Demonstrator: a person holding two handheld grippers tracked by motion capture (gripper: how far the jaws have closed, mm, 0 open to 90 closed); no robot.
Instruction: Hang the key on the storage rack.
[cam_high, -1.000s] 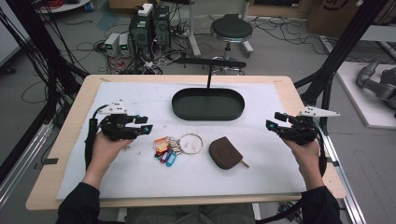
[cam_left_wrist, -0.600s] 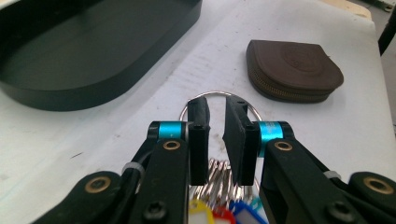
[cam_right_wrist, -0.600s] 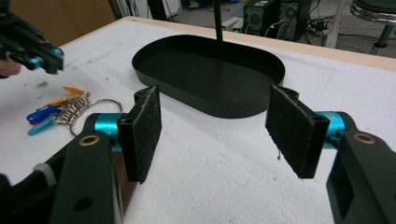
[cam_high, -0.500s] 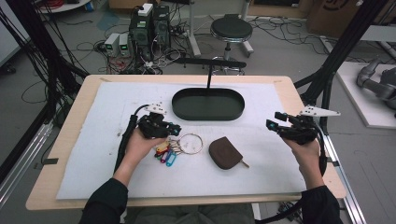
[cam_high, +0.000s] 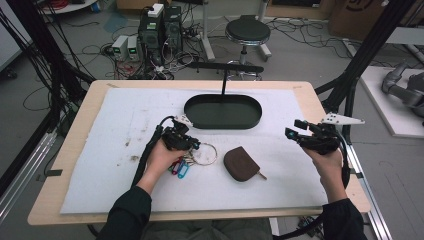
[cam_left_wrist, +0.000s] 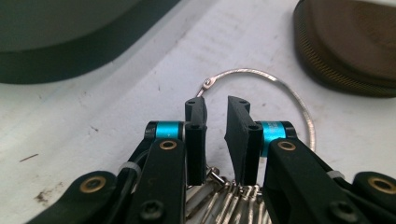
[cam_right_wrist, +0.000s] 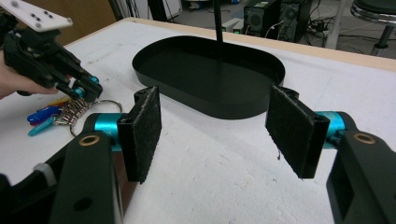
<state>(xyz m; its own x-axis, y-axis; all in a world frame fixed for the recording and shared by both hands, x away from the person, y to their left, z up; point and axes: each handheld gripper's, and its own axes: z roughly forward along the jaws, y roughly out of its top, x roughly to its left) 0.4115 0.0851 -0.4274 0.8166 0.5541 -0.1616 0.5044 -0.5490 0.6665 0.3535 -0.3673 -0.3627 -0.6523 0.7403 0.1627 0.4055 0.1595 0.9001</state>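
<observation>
While the right tongs wait spread and empty, the left tongs, just narrowed, straddle the key ring lying flat underneath.

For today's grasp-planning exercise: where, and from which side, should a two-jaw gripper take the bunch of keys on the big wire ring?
Probably at the packed key heads where they meet the thin silver wire ring, from above. The ring lies flat on the white mat, too thin to pinch. The left gripper sits there, jaws narrowed.
</observation>
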